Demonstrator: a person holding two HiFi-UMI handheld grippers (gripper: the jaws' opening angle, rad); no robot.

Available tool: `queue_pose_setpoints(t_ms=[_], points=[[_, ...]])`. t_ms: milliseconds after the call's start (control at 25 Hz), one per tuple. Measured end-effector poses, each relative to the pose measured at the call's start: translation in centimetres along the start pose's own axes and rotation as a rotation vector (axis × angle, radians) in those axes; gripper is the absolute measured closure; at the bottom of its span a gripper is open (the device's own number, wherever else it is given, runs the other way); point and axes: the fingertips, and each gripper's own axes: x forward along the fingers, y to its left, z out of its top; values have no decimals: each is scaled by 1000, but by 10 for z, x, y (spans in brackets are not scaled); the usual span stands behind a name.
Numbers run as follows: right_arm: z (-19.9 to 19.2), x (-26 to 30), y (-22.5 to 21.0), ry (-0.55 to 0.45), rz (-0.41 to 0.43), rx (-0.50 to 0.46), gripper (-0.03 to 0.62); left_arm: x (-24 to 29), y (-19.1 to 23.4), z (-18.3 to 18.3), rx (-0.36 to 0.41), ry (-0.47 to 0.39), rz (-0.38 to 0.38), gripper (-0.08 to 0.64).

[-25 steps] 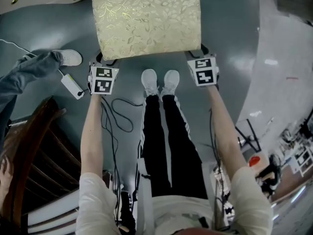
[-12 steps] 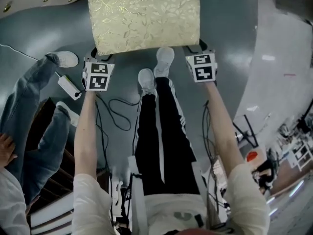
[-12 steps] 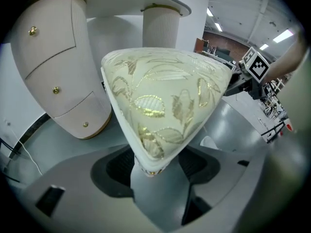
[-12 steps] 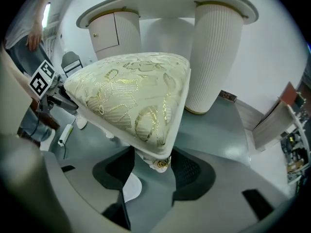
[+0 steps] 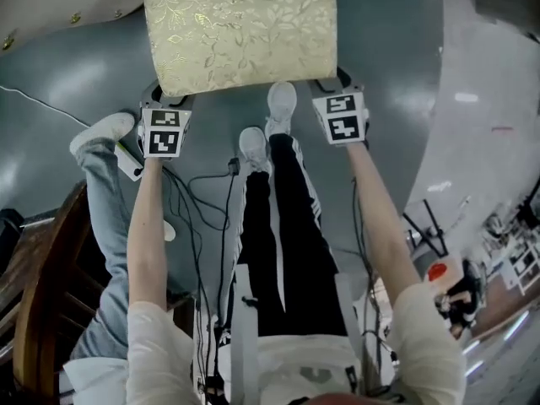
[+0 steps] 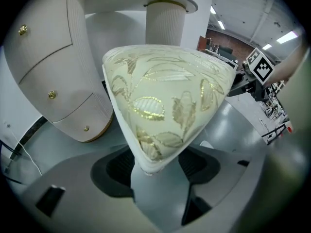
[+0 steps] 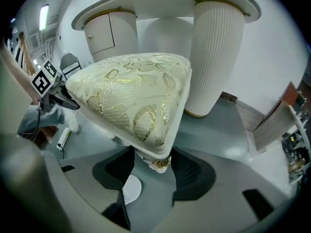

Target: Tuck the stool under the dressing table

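The stool [image 5: 240, 28], with a cream and gold leaf-pattern cushion, stands at the top of the head view, its far edge close to the white dressing table [image 5: 59, 2]. My left gripper [image 5: 164, 99] is shut on the stool's near left corner [image 6: 160, 101], which fills the space between its black pads. My right gripper [image 5: 337, 87] is shut on the near right corner [image 7: 136, 101], with a gold-trimmed leg top just below. The dressing table's drawer pedestal [image 6: 48, 67] and ribbed column [image 7: 214, 57] rise just behind the stool.
My own white shoes [image 5: 270, 125] stand between the grippers. Another person's jeans leg and white shoe [image 5: 101, 133] are at the left, beside a power strip [image 5: 131, 160] and loose cables [image 5: 202, 201]. A dark wooden chair [image 5: 34, 310] fills the lower left.
The stool and both grippers have shifted up and left in the head view, toward the dressing table. My right foot has stepped forward. The other person's legs have moved.
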Motion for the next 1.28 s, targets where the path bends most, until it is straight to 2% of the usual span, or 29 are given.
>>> queue_pose_setpoints(t_ms=[1040, 1280], points=[[1, -2, -4, -69, -7, -8, 356, 0, -5, 1, 25, -22, -26, 278], [15, 3, -10, -77, -17, -7, 357, 2, 6, 13, 2, -53, 21, 278]])
